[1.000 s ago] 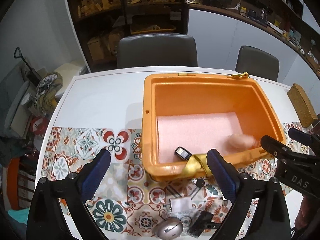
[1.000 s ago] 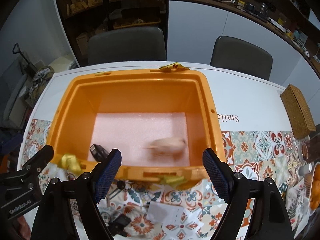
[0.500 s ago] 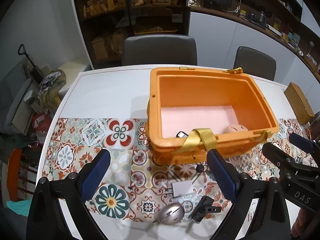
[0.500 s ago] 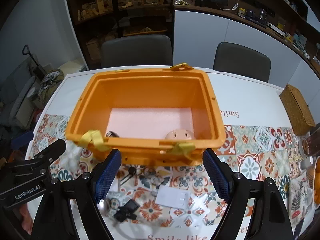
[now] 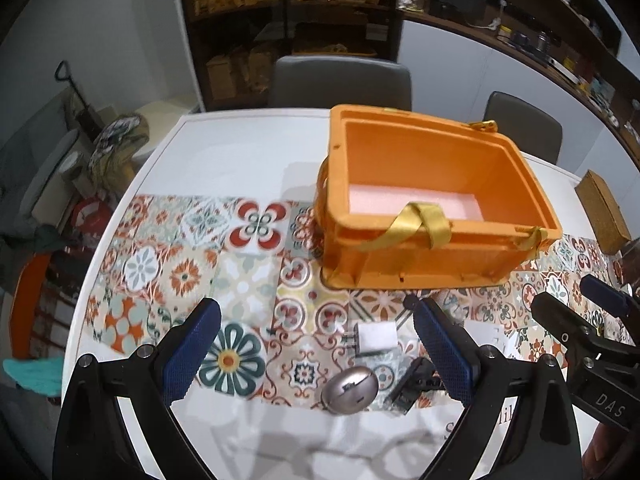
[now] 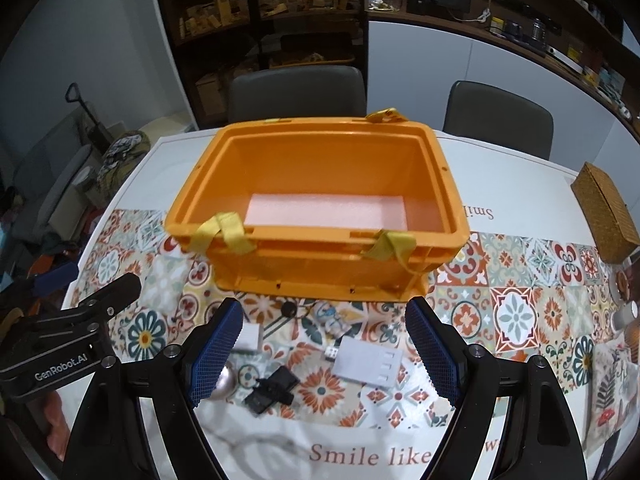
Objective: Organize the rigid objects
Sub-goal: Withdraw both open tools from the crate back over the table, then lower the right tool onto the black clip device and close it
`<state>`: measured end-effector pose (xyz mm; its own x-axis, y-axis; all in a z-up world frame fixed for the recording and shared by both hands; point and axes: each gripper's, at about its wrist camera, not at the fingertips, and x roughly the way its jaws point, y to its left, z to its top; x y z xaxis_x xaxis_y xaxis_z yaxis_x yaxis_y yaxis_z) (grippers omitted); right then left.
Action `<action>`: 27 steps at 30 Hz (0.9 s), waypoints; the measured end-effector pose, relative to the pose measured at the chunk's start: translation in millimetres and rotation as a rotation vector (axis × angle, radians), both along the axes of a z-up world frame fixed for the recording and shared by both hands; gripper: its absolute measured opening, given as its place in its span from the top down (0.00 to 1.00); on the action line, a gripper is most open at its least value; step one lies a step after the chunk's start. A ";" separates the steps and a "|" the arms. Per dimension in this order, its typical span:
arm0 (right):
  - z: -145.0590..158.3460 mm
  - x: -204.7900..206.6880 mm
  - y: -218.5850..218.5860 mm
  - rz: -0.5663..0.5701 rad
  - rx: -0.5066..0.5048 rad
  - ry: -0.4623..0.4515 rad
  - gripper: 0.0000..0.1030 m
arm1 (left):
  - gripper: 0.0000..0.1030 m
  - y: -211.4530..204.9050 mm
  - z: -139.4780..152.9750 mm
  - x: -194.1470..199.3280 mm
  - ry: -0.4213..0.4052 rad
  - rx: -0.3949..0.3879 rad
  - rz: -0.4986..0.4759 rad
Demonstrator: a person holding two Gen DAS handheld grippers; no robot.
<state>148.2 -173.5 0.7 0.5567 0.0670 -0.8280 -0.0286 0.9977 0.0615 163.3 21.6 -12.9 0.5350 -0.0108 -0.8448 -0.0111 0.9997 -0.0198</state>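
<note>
An orange bin with yellow straps and a pink foam floor stands on the patterned tablecloth. In front of it lie a white charger, a silver mouse, a black clip-like part and a white flat adapter. My left gripper hangs open above the charger and mouse, holding nothing. Beside it, my right gripper is open over the adapter and the black part, also with nothing in it. The bin's near wall hides whatever lies inside.
A wicker box sits at the table's right edge. Two grey chairs stand behind the table, with shelves beyond. A small black round piece lies close to the bin. The white table front carries printed lettering.
Both grippers have drawn back from over the bin toward the near table edge. The things in the bin slipped out of sight behind its wall, and the loose items in front came into view.
</note>
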 end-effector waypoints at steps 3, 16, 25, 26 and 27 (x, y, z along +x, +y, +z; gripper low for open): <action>-5.4 -5.4 1.5 0.016 -0.005 0.005 0.19 | 0.04 1.6 -6.2 -8.9 0.015 -0.002 0.019; -33.7 -24.3 16.1 0.126 0.011 0.045 0.19 | 0.04 15.2 -33.4 -46.9 0.083 -0.016 0.162; -56.5 -32.2 28.8 0.228 0.010 0.096 0.19 | 0.04 29.2 -64.1 -70.3 0.179 -0.061 0.284; -58.6 -32.7 30.1 0.244 0.018 0.102 0.19 | 0.04 31.1 -67.1 -72.3 0.191 -0.067 0.298; -60.7 -33.0 31.4 0.256 0.024 0.106 0.19 | 0.04 33.6 -71.4 -75.1 0.209 -0.080 0.316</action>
<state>115.2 -142.1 -60.0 0.4294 0.2147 -0.8773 -0.2717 0.9570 0.1012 88.2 55.2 -84.2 0.3391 0.0566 -0.9390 -0.3301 0.9419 -0.0624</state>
